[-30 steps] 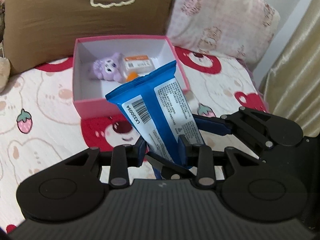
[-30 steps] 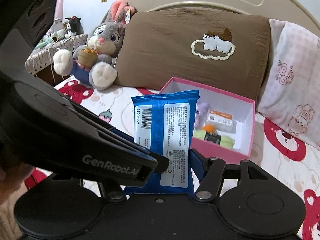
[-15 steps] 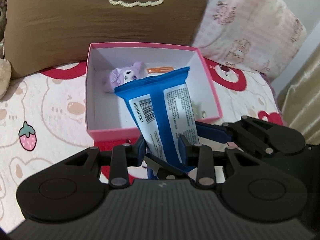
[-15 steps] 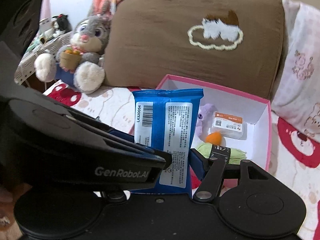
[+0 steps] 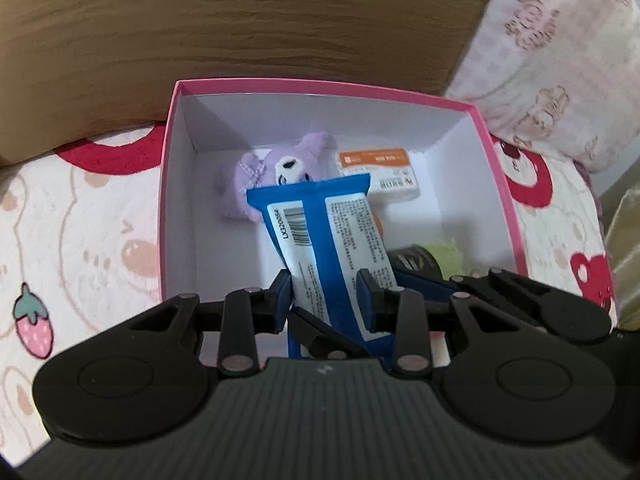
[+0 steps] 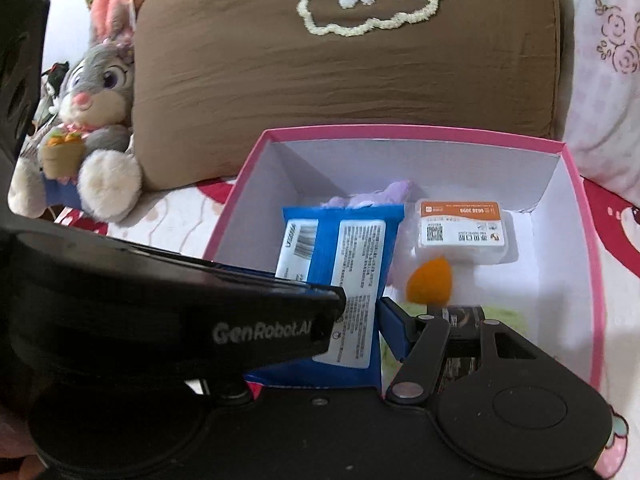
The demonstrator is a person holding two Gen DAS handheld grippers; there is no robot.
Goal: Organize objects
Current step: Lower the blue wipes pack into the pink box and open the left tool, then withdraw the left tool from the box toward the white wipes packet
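A blue packet [image 5: 320, 232] with white labels and a barcode stands upright over the inside of the pink box [image 5: 320, 86]. My left gripper [image 5: 323, 296] is shut on its lower part, one pad on each side. In the right wrist view the same packet [image 6: 352, 248] sits against the right gripper's [image 6: 344, 320] blue right finger [image 6: 390, 328]. The left gripper's body hides its other finger. Inside the box [image 6: 420, 134] lie a purple plush [image 5: 280, 164], a white carton with an orange label [image 6: 460, 232], an orange piece [image 6: 430, 280] and a dark roll [image 5: 412, 258] on green fluff.
The box rests on a bear-print bedsheet [image 5: 80, 220]. A brown pillow [image 5: 240, 32] stands right behind it, a pink checked pillow [image 5: 560, 60] to the right, and a grey bunny plush [image 6: 92, 120] to the left. A curtain [image 5: 624, 220] hangs at the far right.
Both grippers have carried the blue packet forward and down. It was in front of the box; its top now stands inside the rim, before the purple plush.
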